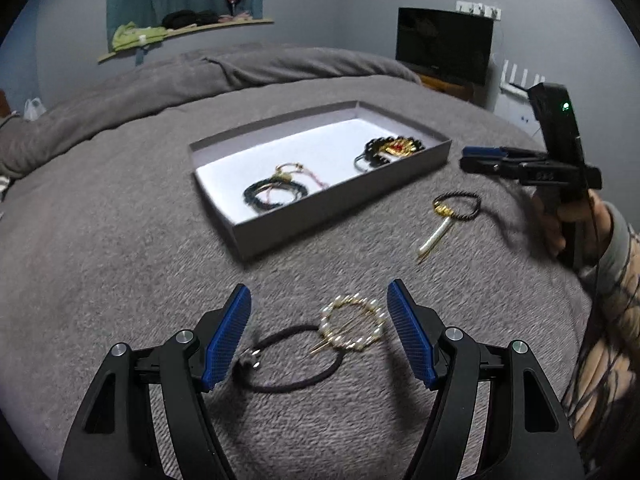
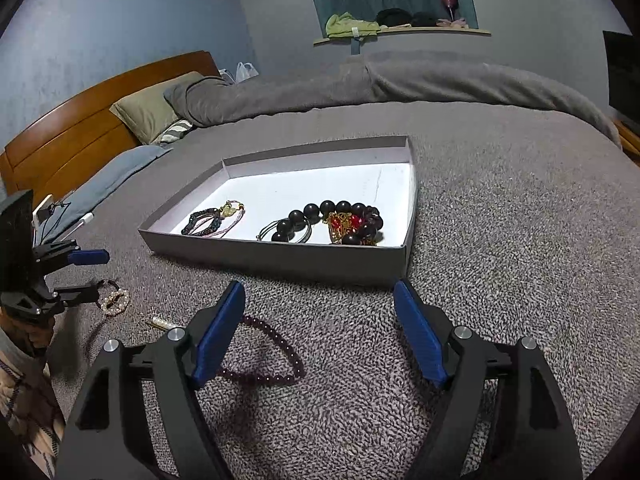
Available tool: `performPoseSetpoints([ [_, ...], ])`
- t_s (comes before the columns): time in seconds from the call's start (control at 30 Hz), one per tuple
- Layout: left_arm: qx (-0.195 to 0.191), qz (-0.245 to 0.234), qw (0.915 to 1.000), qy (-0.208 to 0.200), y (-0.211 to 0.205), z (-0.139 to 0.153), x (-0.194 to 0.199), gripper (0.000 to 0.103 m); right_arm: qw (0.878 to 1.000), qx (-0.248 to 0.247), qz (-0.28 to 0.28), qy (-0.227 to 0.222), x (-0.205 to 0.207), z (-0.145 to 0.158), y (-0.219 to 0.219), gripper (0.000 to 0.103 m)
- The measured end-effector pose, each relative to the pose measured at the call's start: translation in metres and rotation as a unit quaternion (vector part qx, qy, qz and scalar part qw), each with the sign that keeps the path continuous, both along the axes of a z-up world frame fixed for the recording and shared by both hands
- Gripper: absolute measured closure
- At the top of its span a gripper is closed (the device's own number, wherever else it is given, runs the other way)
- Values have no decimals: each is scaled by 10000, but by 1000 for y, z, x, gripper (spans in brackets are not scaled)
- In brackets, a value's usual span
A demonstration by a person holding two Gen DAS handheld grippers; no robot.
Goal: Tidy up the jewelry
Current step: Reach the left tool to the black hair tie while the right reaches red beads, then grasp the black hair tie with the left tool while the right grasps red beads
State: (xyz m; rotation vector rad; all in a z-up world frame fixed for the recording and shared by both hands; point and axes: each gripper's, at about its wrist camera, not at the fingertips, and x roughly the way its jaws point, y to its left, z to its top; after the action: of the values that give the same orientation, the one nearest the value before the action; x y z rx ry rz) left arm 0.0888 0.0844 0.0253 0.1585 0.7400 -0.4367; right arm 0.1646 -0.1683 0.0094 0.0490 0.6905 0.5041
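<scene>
A grey shallow box lies on the bed and holds several bracelets, among them a dark bead bracelet and a green cord bracelet. My left gripper is open, its fingers on either side of a pearl ring on a black hair tie, which also shows in the right wrist view. My right gripper is open over a dark purple bead bracelet. A black band with a gold charm and pearl bar lies right of the box.
A grey blanket covers the bed. Pillows and a wooden headboard are at the far left in the right wrist view. A dark screen stands beyond the bed.
</scene>
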Motion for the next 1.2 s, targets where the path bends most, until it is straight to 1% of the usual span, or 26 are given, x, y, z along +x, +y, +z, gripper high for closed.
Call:
performPoseSetpoints([
  [0.13,-87,239,9996,108,17,-2,1,32,9999,4,-35,133,-3,-5,-4,27],
  [0.3,-75,377,9991,204,28,-6,-1,32,9996,-46,-34,292,-6,-10,-6,27],
  [0.37,-81,505,9982,321,32,-10,2,32,9993,-55,-8,356,-7,-13,-7,27],
  [0.43,-114,556,9973,472,35,-13,5,43,9992,-86,63,372,-7,-13,-5,28],
  [0.5,-146,555,9966,593,36,-16,7,47,9990,-153,130,390,-7,-14,-1,28],
  [0.53,-111,536,9963,658,35,-18,8,52,9989,-183,168,394,-7,-14,0,28],
  [0.6,45,525,9959,730,33,-23,9,54,9988,-190,254,385,-9,-14,3,28],
  [0.67,115,538,9955,771,31,-28,9,55,9984,-238,311,406,-10,-15,6,28],
  [0.7,176,545,9955,758,30,-29,9,57,9982,-262,326,419,-9,-16,7,28],
  [0.77,271,532,9957,703,26,-30,9,65,9978,-322,371,441,-9,-17,11,28],
  [0.8,267,495,9960,692,24,-30,9,75,9976,-342,398,452,-10,-17,12,29],
  [0.83,300,461,9962,676,21,-31,9,81,9970,-386,470,477,-10,-19,15,30],
  [0.87,362,417,9964,645,18,-31,9,85,9962,-453,558,491,-11,-20,18,33],
  [0.9,405,403,9965,612,16,-31,10,89,9958,-510,590,480,-13,-20,21,39],
  [0.93,434,409,9965,582,14,-30,10,89,9952,-561,658,463,-14,-20,24,43],
  [0.97,452,420,9966,555,13,-29,10,89,9948,-573,711,463,-15,-21,26,52],
  [1.0,443,438,9967,523,14,-27,10,89,9943,-589,756,461,-16,-21,27,63],
  [1.1,431,585,9966,393,16,-22,13,89,9939,-619,806,438,-18,-22,29,73],
  [1.13,414,681,9963,316,19,-19,14,89,9937,-635,821,416,-19,-21,30,74],
  [1.2,360,884,9953,177,25,-13,16,89,9937,-648,824,396,-20,-21,29,82],
])
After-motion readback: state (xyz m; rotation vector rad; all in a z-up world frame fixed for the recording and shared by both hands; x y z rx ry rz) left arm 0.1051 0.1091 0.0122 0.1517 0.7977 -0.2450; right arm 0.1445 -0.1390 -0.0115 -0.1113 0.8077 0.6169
